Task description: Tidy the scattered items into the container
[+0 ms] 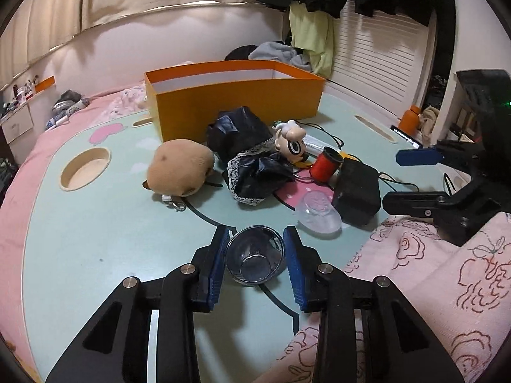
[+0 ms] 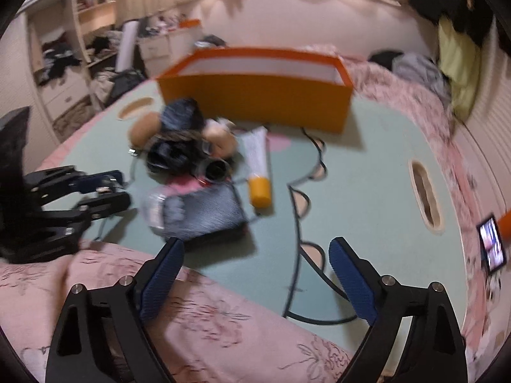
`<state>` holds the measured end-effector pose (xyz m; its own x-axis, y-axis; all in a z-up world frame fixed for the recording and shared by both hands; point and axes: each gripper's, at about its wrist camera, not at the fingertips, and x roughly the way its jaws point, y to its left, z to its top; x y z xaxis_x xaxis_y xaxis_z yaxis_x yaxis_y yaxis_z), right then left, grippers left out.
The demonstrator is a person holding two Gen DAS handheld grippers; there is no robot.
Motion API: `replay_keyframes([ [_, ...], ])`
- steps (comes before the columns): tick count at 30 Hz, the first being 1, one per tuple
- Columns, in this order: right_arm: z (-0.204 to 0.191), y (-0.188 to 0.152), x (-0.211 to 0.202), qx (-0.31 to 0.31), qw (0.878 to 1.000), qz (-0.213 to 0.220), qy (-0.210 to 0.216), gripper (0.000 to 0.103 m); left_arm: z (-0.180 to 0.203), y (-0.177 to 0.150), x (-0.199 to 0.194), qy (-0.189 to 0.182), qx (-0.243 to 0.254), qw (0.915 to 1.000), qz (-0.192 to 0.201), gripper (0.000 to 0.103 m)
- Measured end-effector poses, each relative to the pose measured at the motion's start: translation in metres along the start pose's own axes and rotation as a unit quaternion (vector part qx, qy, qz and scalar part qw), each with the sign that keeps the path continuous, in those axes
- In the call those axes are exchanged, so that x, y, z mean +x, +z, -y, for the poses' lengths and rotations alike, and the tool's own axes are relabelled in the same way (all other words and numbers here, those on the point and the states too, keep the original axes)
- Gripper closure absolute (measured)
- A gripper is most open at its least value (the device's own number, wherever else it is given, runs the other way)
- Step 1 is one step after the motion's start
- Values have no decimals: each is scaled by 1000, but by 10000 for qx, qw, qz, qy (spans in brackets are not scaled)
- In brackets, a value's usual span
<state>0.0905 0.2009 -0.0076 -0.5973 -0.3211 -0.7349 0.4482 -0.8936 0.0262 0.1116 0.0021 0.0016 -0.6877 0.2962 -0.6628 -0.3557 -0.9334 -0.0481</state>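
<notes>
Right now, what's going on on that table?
A person with two handheld grippers is tidying clutter into the orange box. The left gripper has a small glass between its pads, which look to be touching its sides; the glass is not lifted. The right gripper is open and empty over the table's near edge. A plush, black bag, red spool and tube lie outside the box.
</notes>
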Motion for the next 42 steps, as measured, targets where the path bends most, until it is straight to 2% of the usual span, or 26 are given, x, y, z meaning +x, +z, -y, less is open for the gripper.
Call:
replay_keyframes([
  [5,-2,6,11,-3,9988,-231,431,19,-2,-1,-1,79,-19,10000,10,67],
  [7,-6,9,15,-80,9978,-305,576,25,-2,-1,0,76,-21,10000,8,67],
  [15,-29,22,22,-418,9959,-445,666,26,-2,-1,0,90,-14,10000,13,67],
  [20,-36,26,38,-460,9943,-756,597,27,-2,-1,0,89,-11,10000,16,67],
  [22,-36,25,40,-423,9940,-794,618,38,-1,-1,0,89,-10,10000,18,67],
  [24,-35,22,39,-384,9947,-754,589,42,-1,-1,0,94,-9,10000,19,67],
  [36,-22,16,26,13,9970,-317,703,42,-1,0,-1,150,1,9999,53,67],
  [42,-18,21,22,44,9977,-259,621,42,-2,18,-10,267,8,9995,183,68],
])
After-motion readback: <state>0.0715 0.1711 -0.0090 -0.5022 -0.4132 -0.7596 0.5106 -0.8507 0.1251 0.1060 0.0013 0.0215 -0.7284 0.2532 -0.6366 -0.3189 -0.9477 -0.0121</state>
